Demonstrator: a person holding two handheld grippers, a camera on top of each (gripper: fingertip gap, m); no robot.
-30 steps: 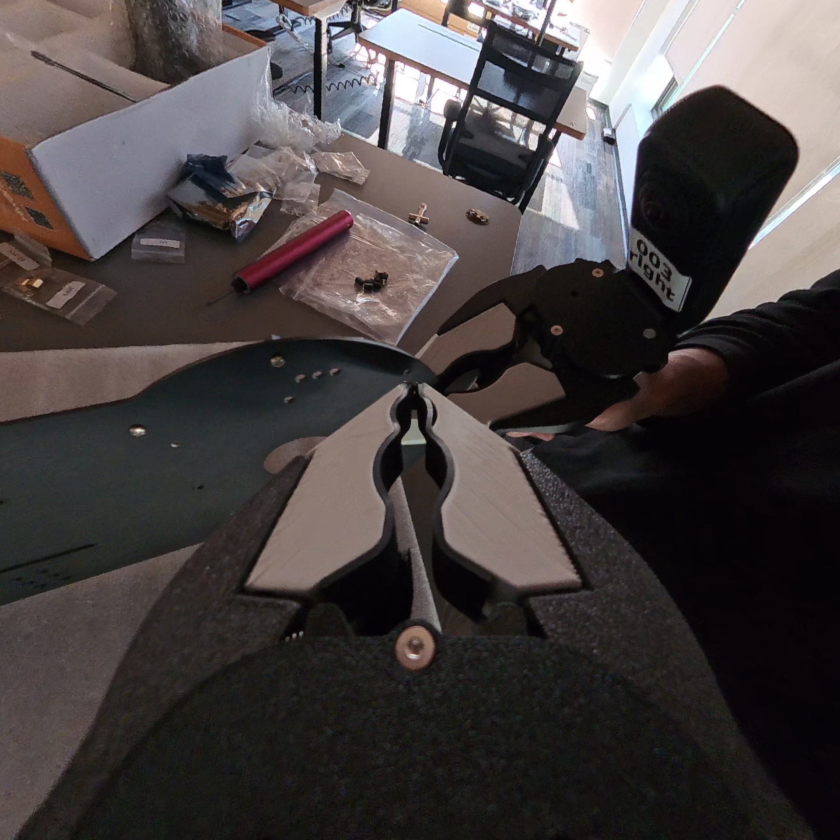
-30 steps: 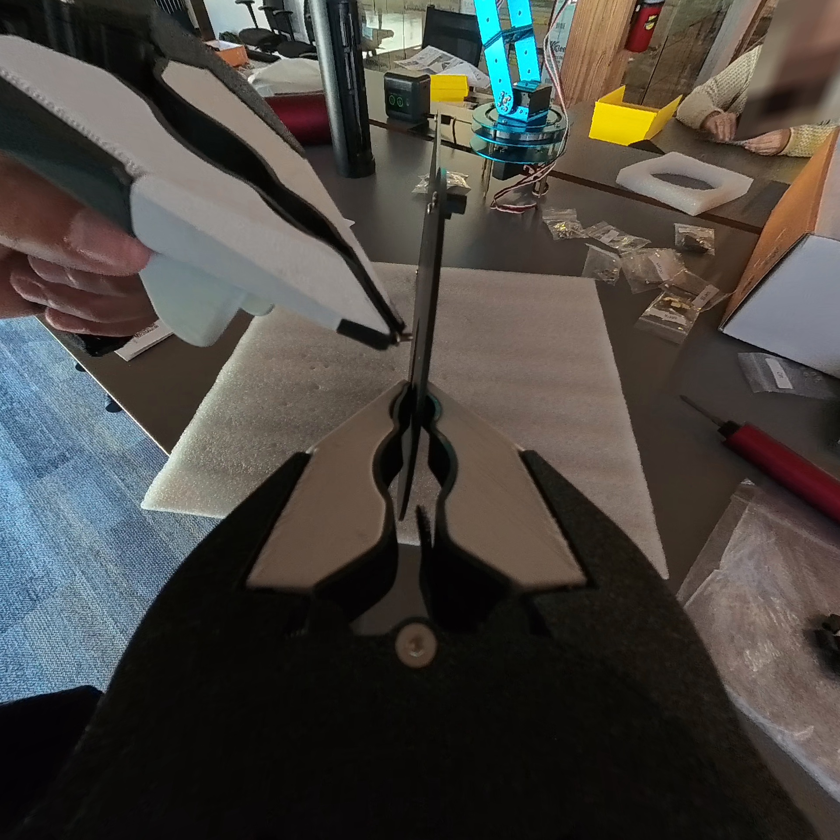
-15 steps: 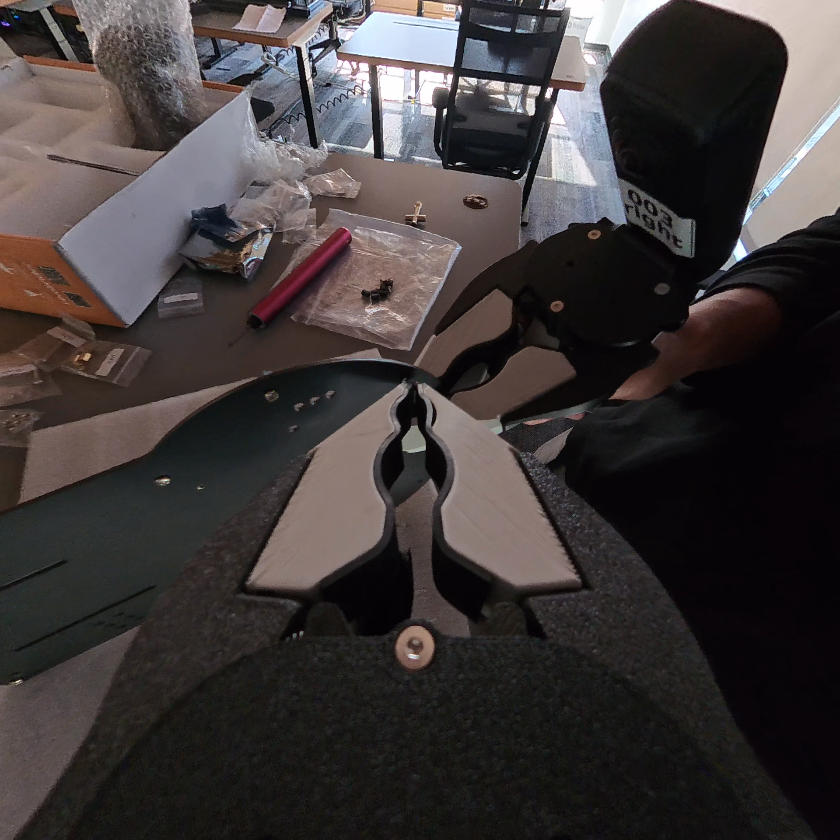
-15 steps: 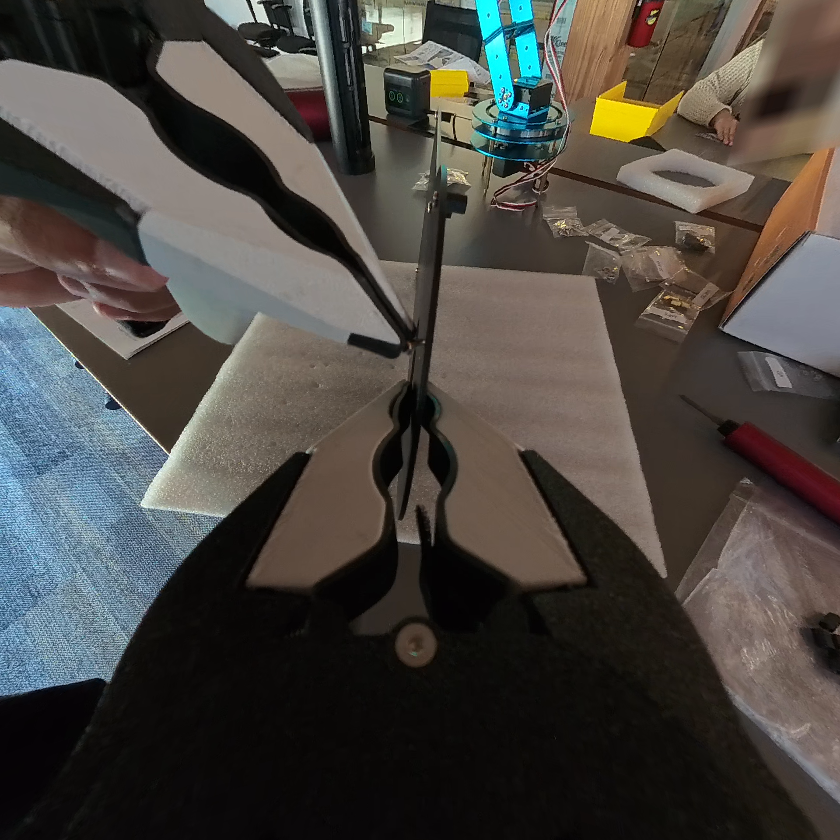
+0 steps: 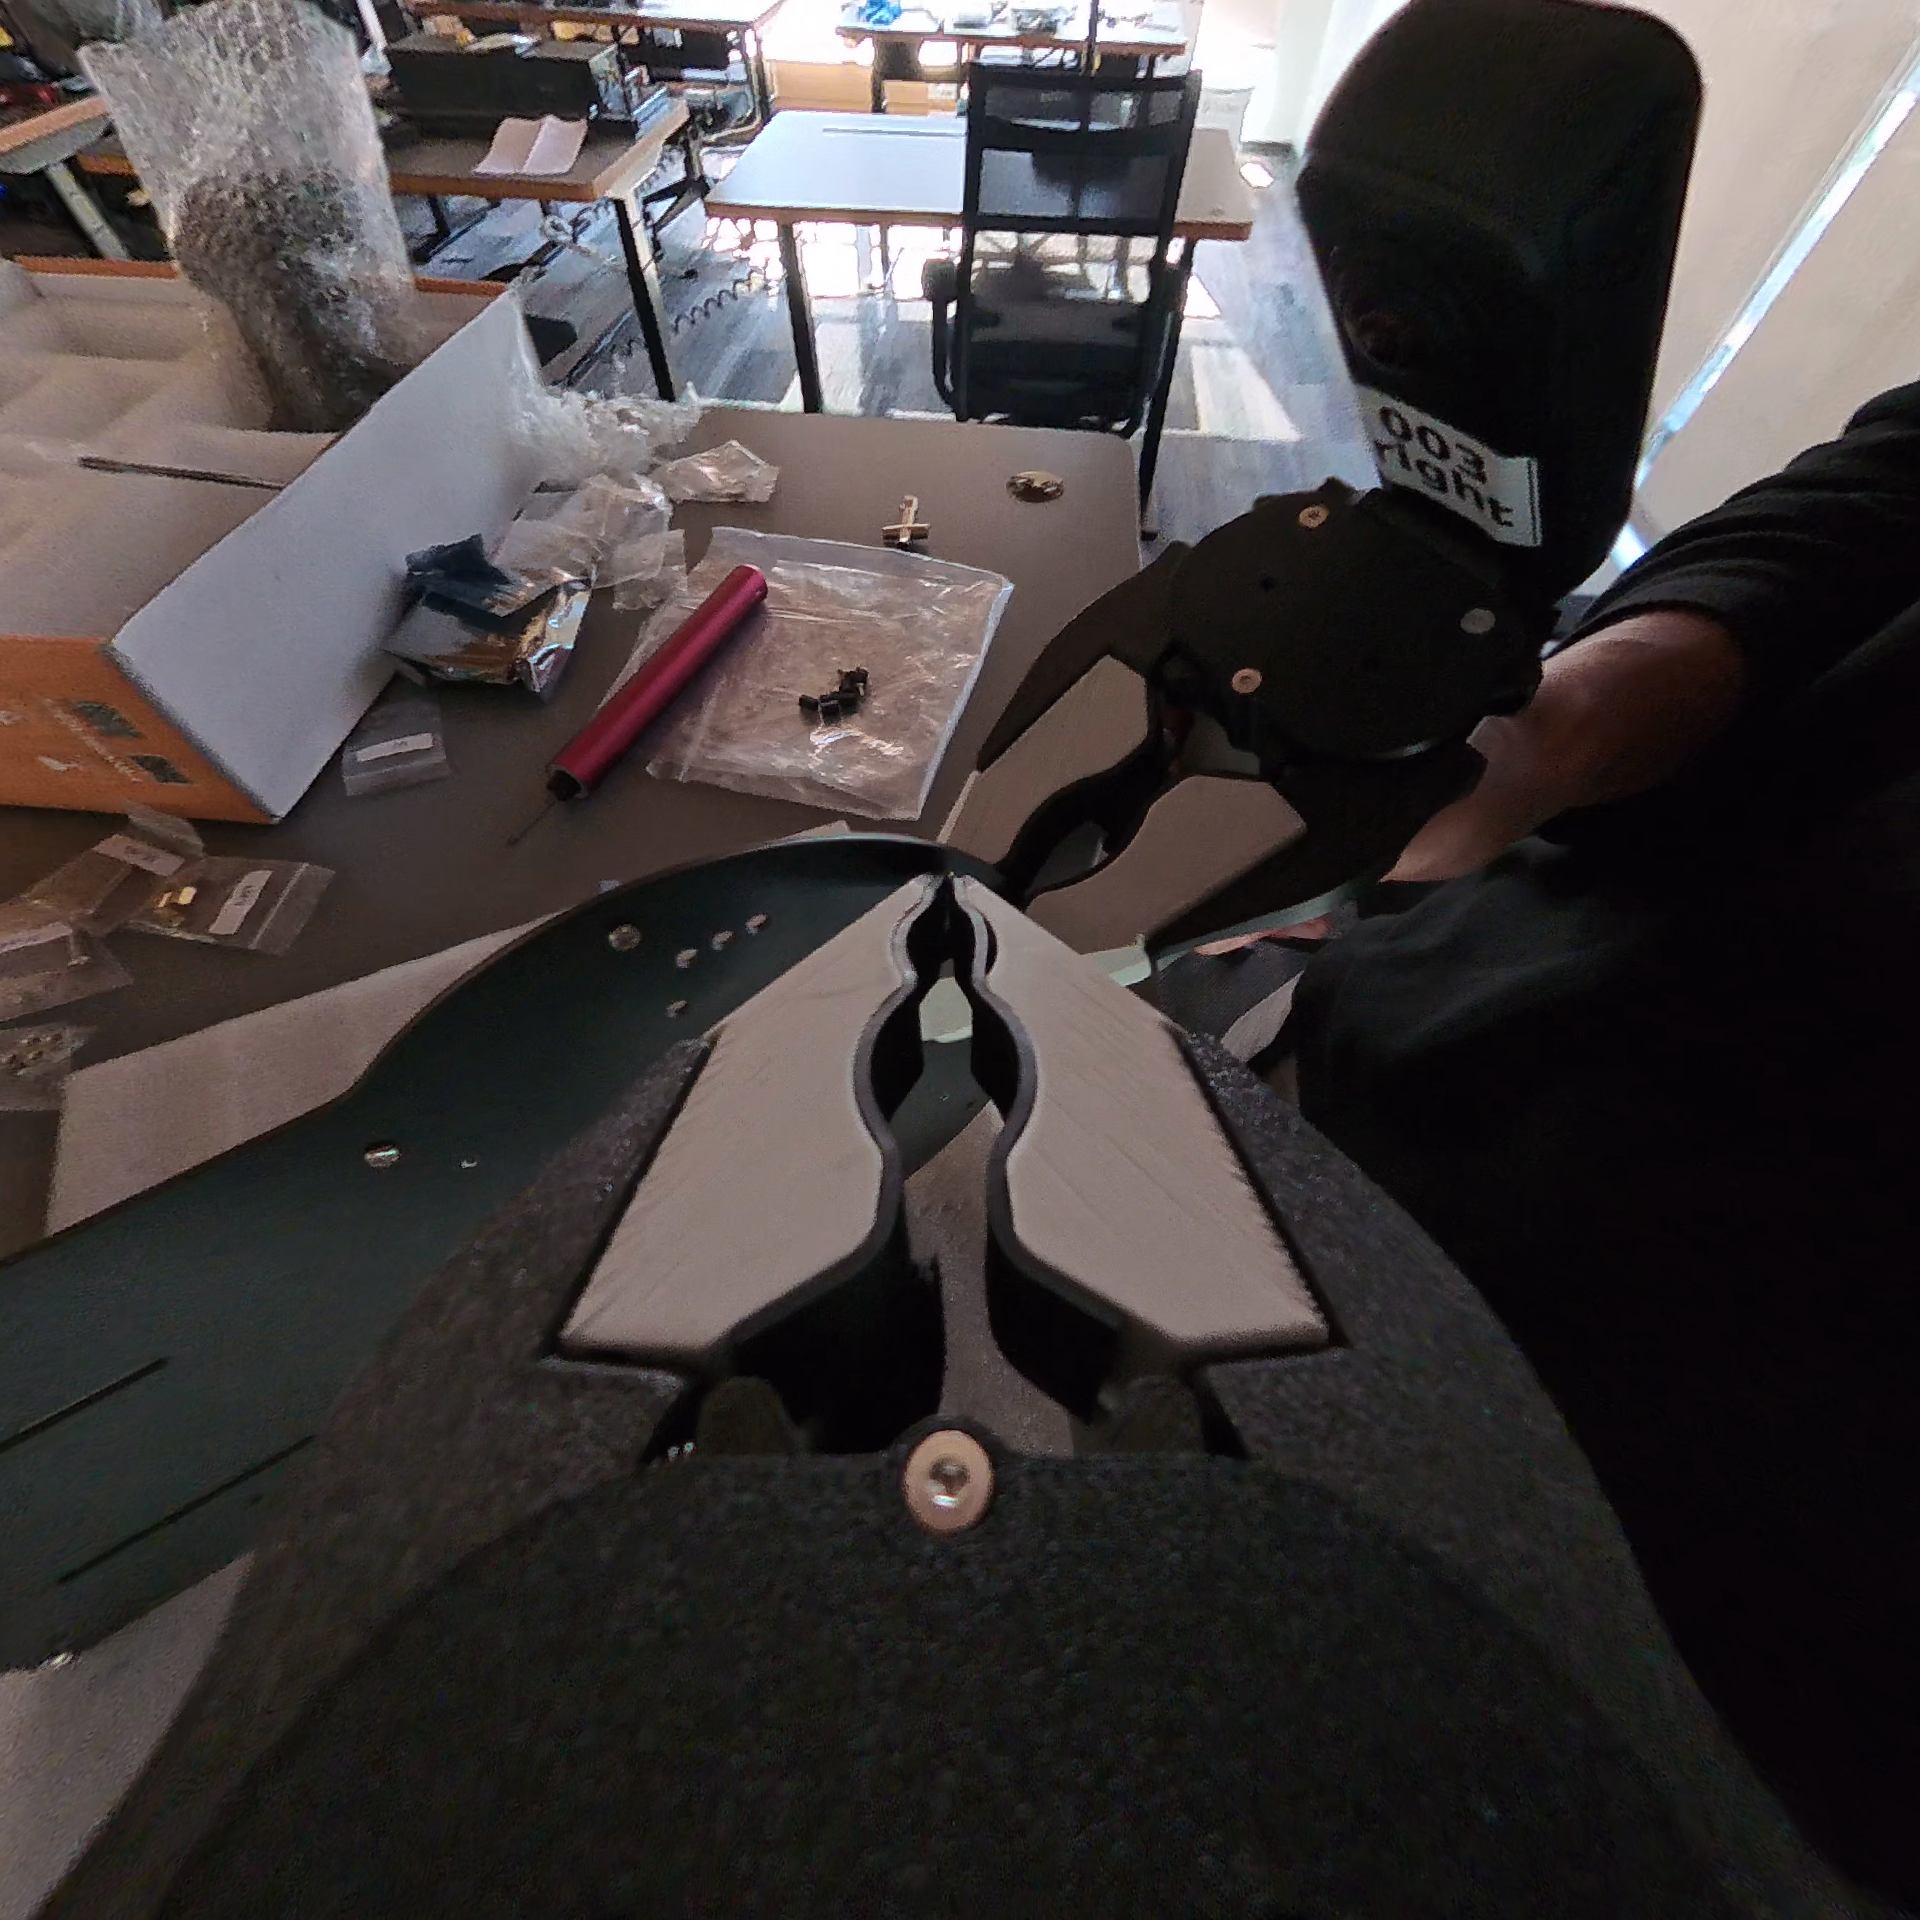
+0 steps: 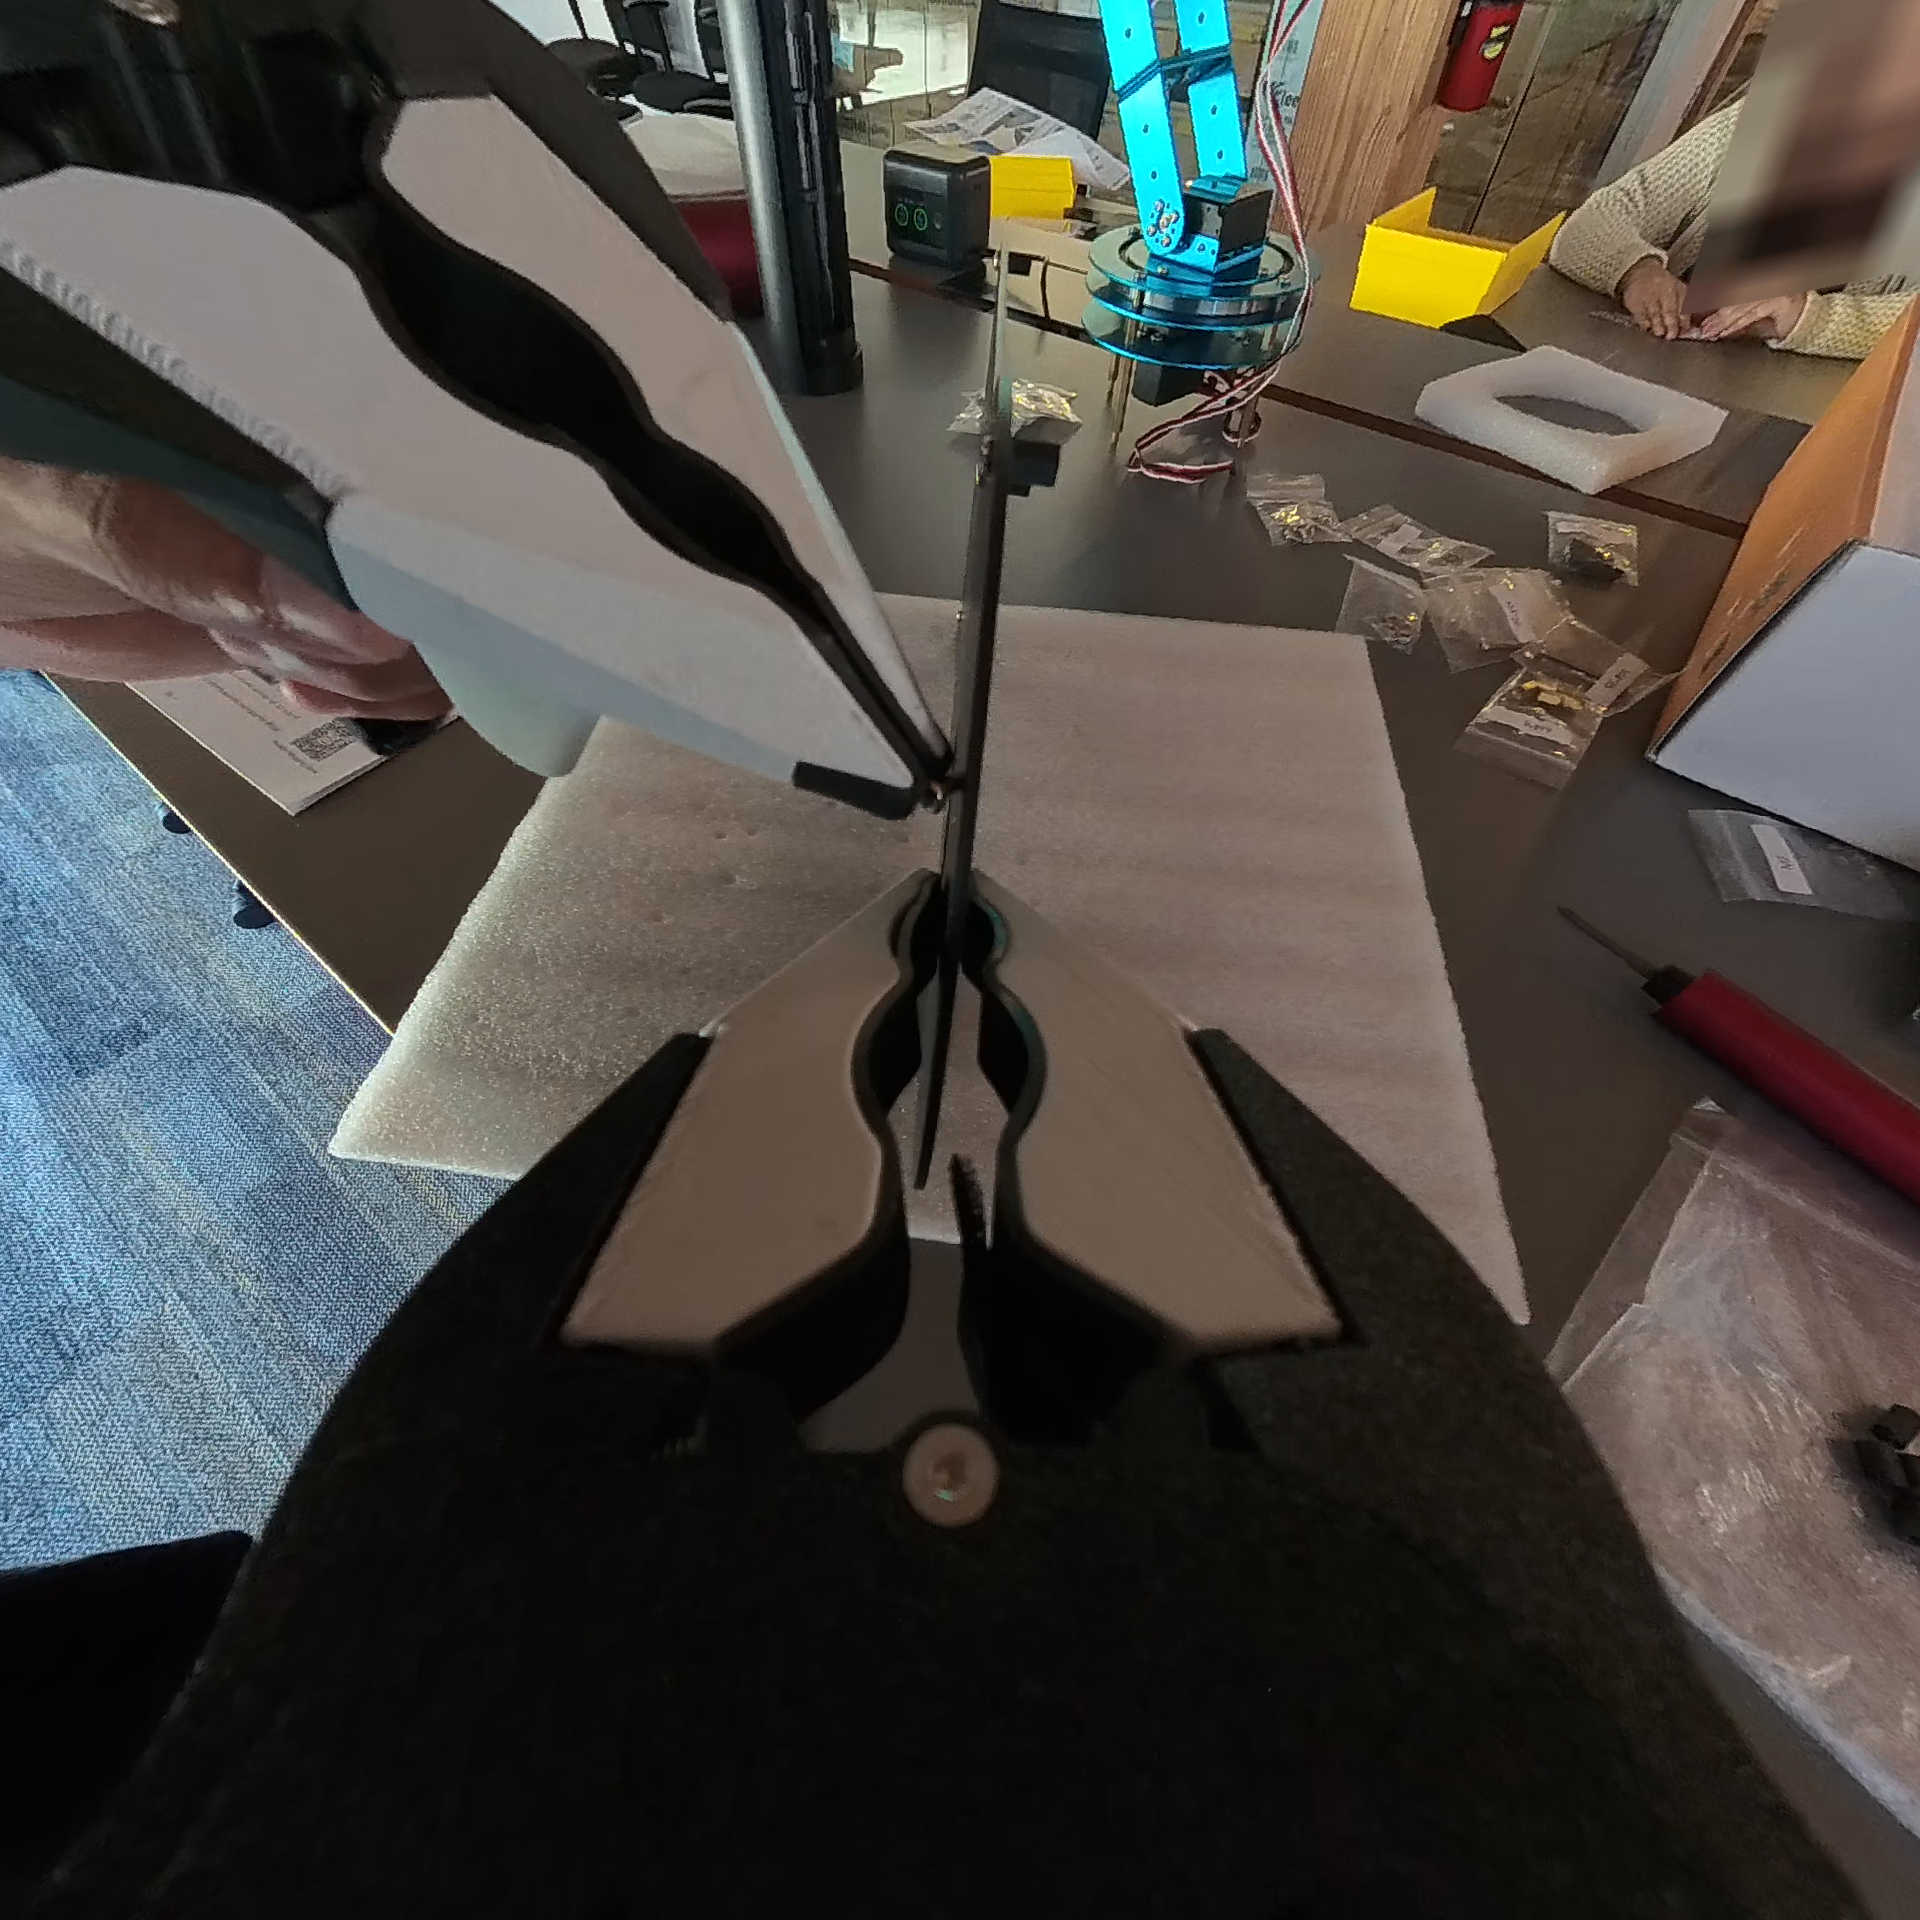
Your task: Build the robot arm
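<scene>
My right gripper [image 6: 951,904] pinches the rounded end of a thin, dark teal-black flat plate drilled with small holes and slots [image 5: 312,1195], holding it on edge above a white sheet of packing foam [image 6: 1195,831] on the dark brown table [image 6: 1558,935]. From the right wrist view the plate is a narrow vertical blade between my closed fingers. My left gripper [image 5: 948,883] has its tips drawn together at the same end of the plate. From the right wrist view they meet at the plate's left face, seemingly nipping something tiny there; what it is, I cannot make out.

The plate looks rigid and light, probably metal or acrylic, with smooth faces that could slip between the pads. I judge the safest hold to be near its edge at the rounded end, clear of the holes, with the pads flat on both faces.

The plate's far end runs out of the left wrist view, and my own gripper bodies cover much of it in both views. A red cylindrical tool with a thin dark tip [image 5: 665,681] lies on the table beside a clear plastic bag [image 5: 862,665] bearing a few small black screws [image 5: 836,701], near an orange-and-white cardboard box [image 5: 260,623]. The contents of the little bags [image 6: 1455,592] beyond the foam are too small to identify.
</scene>
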